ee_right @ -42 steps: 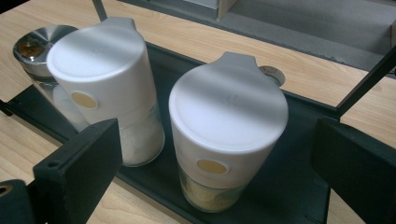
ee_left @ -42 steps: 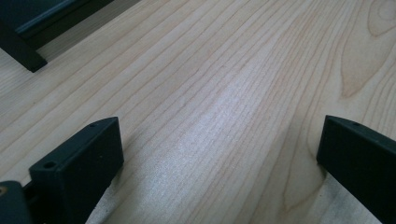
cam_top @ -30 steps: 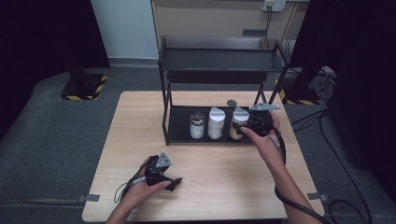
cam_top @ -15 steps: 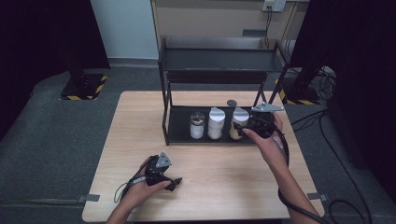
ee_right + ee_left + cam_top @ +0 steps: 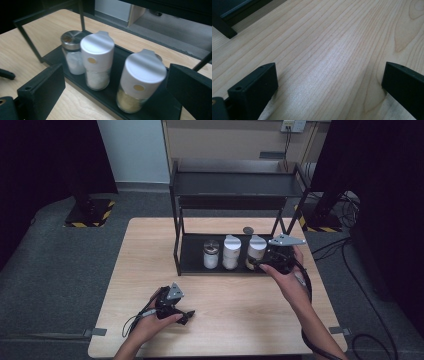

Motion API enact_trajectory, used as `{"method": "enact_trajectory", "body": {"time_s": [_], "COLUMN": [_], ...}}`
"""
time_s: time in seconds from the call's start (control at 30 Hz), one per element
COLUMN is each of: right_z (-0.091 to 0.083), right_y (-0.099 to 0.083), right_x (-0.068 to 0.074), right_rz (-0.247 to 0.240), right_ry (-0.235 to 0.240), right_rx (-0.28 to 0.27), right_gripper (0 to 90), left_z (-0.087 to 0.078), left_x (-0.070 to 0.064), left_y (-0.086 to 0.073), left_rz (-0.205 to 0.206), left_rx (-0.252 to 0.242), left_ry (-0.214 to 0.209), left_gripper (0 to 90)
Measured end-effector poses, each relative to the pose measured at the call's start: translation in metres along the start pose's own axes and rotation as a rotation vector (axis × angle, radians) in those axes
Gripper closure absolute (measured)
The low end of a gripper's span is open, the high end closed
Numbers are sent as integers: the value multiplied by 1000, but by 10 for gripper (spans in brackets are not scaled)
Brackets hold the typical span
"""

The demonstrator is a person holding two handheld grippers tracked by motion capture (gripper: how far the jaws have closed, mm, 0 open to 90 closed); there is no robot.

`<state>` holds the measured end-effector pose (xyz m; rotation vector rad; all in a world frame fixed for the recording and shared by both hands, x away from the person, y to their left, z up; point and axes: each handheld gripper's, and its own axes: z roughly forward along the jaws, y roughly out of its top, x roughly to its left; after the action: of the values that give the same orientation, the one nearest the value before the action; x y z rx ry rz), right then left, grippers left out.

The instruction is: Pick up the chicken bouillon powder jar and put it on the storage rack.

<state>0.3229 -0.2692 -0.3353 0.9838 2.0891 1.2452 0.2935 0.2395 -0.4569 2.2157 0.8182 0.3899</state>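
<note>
While the left gripper [image 5: 186, 314] idles low over the bare worktop [image 5: 240, 310], jaws wide and empty, the right gripper [image 5: 117, 85] frames the nearest white-capped jar [image 5: 140, 82] with jaws wide, apparently lining up a grasp. It holds yellowish granules; beyond, on the rack's lower shelf [image 5: 110, 93], the second white-capped jar [image 5: 97, 63] and steel-lidded jar [image 5: 72, 53] hold white.

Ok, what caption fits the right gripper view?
Open right gripper faces three shakers on the black rack's bottom shelf.
</note>
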Motion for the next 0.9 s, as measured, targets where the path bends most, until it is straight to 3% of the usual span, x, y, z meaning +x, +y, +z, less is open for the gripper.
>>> {"method": "enact_trajectory", "body": {"time_s": [0.47,0.9], "right_z": [-5,-1], "right_y": [-1,-19], "right_x": [17,26], "right_rz": [-64,-83], "right_ry": [61,110], "right_rx": [5,50], "right_gripper": [29,30], "left_z": [0,0], "left_x": [0,0], "left_y": [0,0], "left_rz": [0,0], "left_rx": [0,0], "left_ry": [0,0], "left_gripper": [0,0]}}
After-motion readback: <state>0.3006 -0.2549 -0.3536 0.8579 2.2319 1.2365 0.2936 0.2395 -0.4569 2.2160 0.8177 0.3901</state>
